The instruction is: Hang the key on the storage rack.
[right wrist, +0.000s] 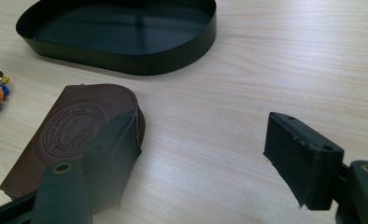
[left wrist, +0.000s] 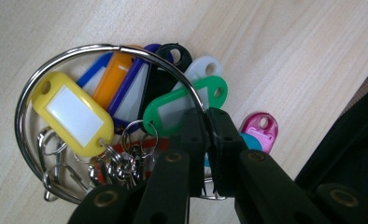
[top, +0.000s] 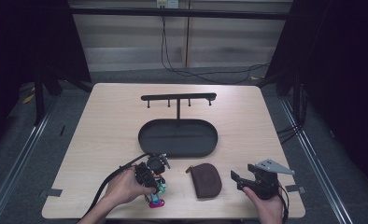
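At the left of the table's near edge, the left gripper is clenched on the ring, a big steel loop strung with coloured tags; in the left gripper view its jaws meet on the wire at the ring's right side, with the yellow, orange, blue, black, white and green tags fanned out to the left of the pinch and a pink tag lying on the wood to the right. The bunch still rests on the table, close to the near edge, under the person's left hand. The rack with its row of pegs stands beyond the tray, up the table and a little right of the ring, so any carry from here would go away from the person over the tray, and the left hand is much the nearer one for it. Right of the ring lies the brown pouch, its long axis running toward the tray. Farther right, the right gripper holds nothing, jaws spread wide, just beside the pouch; in its own view the left jaw stands in front of the pouch's near corner, so whether it touches there cannot be told. The small keys and split rings under the tags are a tangle and hard to count, and the left gripper hides most of the bunch in the high view.
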`<state>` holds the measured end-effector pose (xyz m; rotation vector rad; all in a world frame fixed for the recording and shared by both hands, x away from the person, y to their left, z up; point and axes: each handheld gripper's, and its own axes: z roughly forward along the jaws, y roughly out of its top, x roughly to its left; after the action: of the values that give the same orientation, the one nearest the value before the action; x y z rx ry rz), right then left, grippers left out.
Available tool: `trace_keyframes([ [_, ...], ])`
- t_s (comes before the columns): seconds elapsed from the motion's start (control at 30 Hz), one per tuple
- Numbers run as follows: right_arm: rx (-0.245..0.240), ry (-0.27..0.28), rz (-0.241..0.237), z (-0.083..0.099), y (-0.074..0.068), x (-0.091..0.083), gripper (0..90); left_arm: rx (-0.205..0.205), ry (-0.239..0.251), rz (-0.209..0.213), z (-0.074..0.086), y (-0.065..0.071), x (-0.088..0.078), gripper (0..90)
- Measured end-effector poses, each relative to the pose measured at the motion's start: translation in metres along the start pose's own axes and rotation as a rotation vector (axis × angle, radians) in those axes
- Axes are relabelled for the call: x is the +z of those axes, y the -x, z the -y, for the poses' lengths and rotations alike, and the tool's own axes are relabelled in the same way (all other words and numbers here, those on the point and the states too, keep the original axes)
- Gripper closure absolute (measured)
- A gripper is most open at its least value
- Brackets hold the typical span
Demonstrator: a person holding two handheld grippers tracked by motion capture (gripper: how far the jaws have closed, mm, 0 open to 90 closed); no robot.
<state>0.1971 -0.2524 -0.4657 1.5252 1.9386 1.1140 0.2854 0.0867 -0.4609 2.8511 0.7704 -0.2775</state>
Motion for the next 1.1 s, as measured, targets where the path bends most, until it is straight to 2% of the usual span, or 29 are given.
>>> trace_keyframes([
  [0.23, 0.002, 0.000, 0.000, 0.000, 0.000, 0.000, 26.2, 0.020, -0.017, 0.001, -0.002, 0.004, 0.002, 86.9],
  [0.37, -0.002, 0.002, 0.000, 0.000, 0.000, -0.001, 26.2, 0.044, -0.024, 0.010, -0.002, 0.003, 0.002, 86.9],
  [0.5, 0.001, 0.002, 0.002, 0.000, 0.001, -0.001, 26.2, 0.049, -0.038, 0.013, -0.001, 0.003, 0.002, 86.9],
  [0.53, 0.000, 0.002, 0.003, 0.000, 0.001, -0.001, 26.2, 0.053, -0.042, 0.026, -0.001, 0.001, 0.001, 86.9],
  [0.67, -0.002, 0.003, 0.001, 0.000, 0.001, -0.001, 26.1, 0.045, -0.045, 0.038, 0.001, -0.001, 0.000, 86.9],
  [0.77, -0.002, 0.005, 0.004, 0.000, 0.001, -0.002, 26.1, 0.027, -0.022, 0.042, 0.004, -0.003, -0.004, 87.0],
  [0.8, 0.000, 0.005, 0.004, 0.000, 0.001, -0.002, 26.1, 0.035, -0.022, 0.043, 0.005, -0.004, -0.006, 87.0],
  [0.83, 0.000, 0.004, 0.004, 0.000, 0.001, -0.001, 26.1, 0.020, -0.007, 0.051, 0.006, -0.005, -0.009, 87.0],
  [0.93, 0.001, 0.005, 0.003, 0.000, 0.000, -0.001, 26.1, 0.013, 0.004, 0.056, 0.008, -0.007, -0.014, 87.0],
  [1.03, 0.001, 0.001, 0.003, 0.000, 0.001, -0.001, 26.1, -0.026, 0.016, 0.060, 0.010, -0.011, -0.022, 87.0],
  [1.1, 0.006, 0.002, 0.005, 0.000, 0.002, -0.001, 26.1, -0.021, 0.016, 0.063, 0.011, -0.014, -0.028, 87.0],
])
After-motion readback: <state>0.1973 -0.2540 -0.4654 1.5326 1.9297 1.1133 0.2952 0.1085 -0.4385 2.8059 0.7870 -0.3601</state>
